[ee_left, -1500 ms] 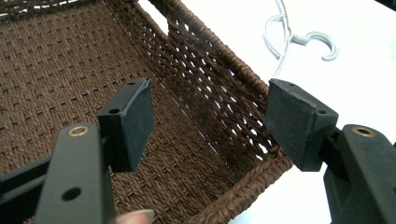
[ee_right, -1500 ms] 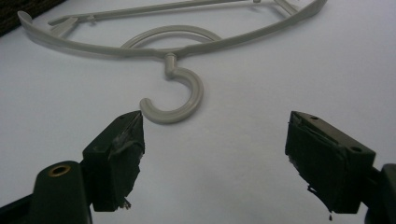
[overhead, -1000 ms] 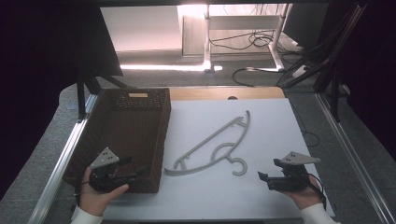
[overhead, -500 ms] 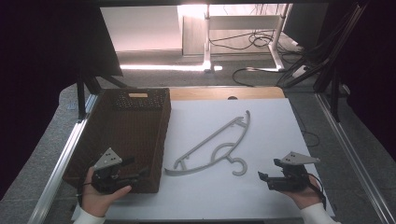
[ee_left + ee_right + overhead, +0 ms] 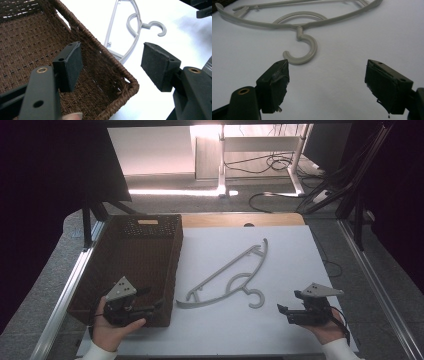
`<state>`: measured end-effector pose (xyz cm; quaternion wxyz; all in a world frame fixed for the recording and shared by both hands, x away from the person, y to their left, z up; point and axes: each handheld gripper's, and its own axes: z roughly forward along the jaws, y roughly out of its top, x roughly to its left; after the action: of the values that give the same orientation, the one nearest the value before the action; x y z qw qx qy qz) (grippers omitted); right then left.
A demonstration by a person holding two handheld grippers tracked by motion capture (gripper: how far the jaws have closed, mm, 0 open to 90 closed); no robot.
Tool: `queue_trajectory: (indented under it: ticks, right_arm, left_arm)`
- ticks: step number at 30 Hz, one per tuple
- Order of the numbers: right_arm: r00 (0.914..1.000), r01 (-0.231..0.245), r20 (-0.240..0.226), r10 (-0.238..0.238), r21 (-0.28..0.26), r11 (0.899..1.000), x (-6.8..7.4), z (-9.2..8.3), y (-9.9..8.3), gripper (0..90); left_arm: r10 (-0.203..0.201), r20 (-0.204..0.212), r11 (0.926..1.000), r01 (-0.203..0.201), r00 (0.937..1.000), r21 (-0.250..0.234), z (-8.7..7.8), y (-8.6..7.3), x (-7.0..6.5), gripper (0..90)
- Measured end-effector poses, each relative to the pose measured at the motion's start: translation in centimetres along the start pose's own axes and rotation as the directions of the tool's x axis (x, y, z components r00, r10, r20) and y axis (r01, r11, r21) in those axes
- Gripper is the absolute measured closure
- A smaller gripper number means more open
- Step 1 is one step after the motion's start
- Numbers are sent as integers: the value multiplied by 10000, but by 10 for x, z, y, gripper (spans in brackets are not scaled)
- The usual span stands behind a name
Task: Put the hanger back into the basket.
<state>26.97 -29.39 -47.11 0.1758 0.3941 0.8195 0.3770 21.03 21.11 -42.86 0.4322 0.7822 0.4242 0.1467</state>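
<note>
High view: fixed above the near edge, looking forward and down over the whole white table (image 5: 300, 270), floor beyond at 12 o'clock, hands entering at 6 o'clock. Left gripper view: close, low over the near right corner of the brown woven basket (image 5: 110, 72), facing across it toward the grey hanger (image 5: 130, 37) at 1 o'clock. Right gripper view: close above the tabletop, facing the hanger's hook at 11 o'clock; hanger (image 5: 299, 22) shared by all three views (image 5: 227, 275), basket (image 5: 130, 265) by two.

1 hanger (image 5: 230, 277), 1 basket (image 5: 172, 270), 2 tools
</note>
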Motion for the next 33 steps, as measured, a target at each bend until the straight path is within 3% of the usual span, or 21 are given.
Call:
queue_trajectory:
  ticks: [14,33]
  right_arm:
    - [10000,18,16,-18,36,10000,0,1,-1,203]
    - [10000,40,-54,-39,69,10000,-1,4,-1,209]
  left_arm:
    - [-49,94,10000,49,9999,4,3,3,-1,337]
    - [382,512,9990,-393,9980,218,24,23,-14,342]
